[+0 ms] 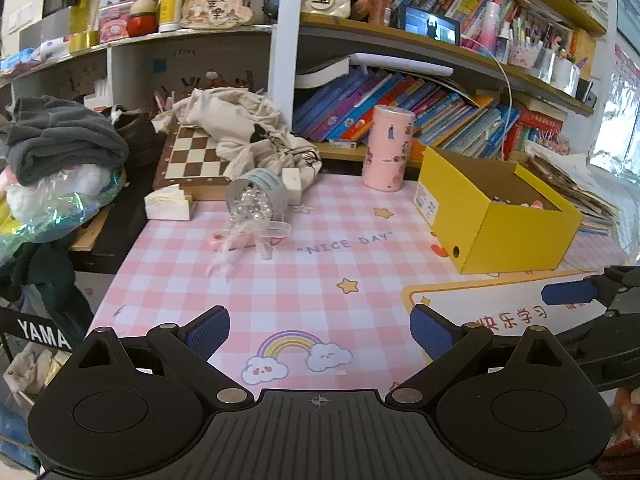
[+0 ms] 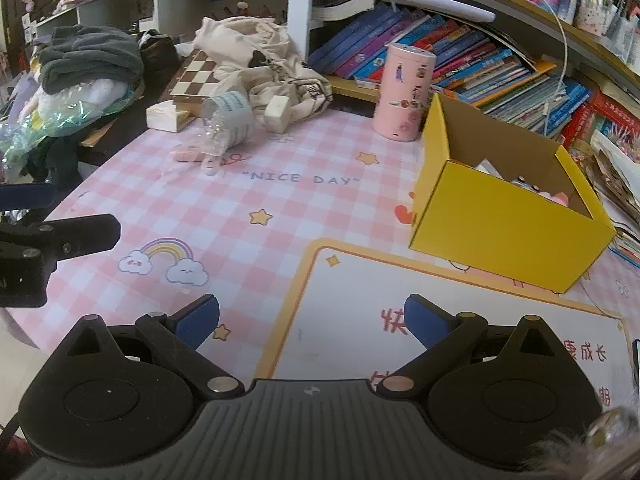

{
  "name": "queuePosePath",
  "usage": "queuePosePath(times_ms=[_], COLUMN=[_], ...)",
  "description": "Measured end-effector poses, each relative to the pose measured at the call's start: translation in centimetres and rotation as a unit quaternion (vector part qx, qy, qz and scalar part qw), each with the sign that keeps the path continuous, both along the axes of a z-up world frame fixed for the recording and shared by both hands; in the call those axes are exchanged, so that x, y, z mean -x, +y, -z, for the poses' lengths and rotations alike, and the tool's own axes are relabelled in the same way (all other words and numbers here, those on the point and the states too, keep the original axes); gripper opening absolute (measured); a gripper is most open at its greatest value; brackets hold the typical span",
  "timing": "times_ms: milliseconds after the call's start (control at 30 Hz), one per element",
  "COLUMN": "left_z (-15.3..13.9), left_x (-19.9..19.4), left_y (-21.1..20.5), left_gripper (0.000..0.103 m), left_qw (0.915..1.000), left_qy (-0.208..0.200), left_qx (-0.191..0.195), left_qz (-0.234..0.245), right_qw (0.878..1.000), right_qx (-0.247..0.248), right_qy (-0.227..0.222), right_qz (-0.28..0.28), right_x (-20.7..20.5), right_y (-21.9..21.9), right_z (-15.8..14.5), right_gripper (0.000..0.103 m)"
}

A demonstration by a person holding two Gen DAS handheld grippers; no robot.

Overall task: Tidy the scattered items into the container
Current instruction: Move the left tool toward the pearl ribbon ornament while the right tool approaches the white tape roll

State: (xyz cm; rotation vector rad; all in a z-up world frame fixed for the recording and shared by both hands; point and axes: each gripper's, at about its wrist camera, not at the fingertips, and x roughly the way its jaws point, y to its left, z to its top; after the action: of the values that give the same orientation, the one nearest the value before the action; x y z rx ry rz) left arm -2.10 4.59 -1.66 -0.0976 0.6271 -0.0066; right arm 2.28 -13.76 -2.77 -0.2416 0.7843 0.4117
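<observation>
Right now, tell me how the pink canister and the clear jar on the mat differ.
The pink canister stands upright; the clear jar lies tipped on its side. The pink canister is opaque with small printed figures; the clear jar is see-through, showing beads inside, with a pale label. The pink canister is closed on top; the clear jar's mouth is open. Both are cylinders resting on the checked mat.

A pink-and-white checked mat [image 1: 320, 216] printed with stars, a rainbow and "NICE DAY" covers the surface. Behind it stands a white-framed shelving unit [image 1: 282, 36] with yellow-edged boards, packed with leaning rows of colourful books [image 1: 400, 108]. A folded grey cloth pile [image 1: 60, 136] sits at the left. Bright daylight enters at the far right, probably through a window [image 1: 618, 128].
</observation>
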Motion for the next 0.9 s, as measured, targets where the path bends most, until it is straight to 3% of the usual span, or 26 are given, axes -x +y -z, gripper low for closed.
queuePosePath(times_ms=[467, 900], left_z=[0.5, 1.4], left_x=[-1.1, -6.0], left_y=[1.6, 2.9], left_gripper=[0.098, 0.098], left_qw=[0.9994, 0.9987], left_qy=[0.002, 0.004], left_qx=[0.014, 0.001], left_qz=[-0.030, -0.052], right_qw=[1.000, 1.000], right_qx=[-0.001, -0.012], right_qy=[-0.012, -0.013], right_qz=[-0.020, -0.020], right_x=[-2.0, -8.5], right_y=[1.4, 2.9], right_z=[0.1, 0.0], right_gripper=[0.100, 0.100])
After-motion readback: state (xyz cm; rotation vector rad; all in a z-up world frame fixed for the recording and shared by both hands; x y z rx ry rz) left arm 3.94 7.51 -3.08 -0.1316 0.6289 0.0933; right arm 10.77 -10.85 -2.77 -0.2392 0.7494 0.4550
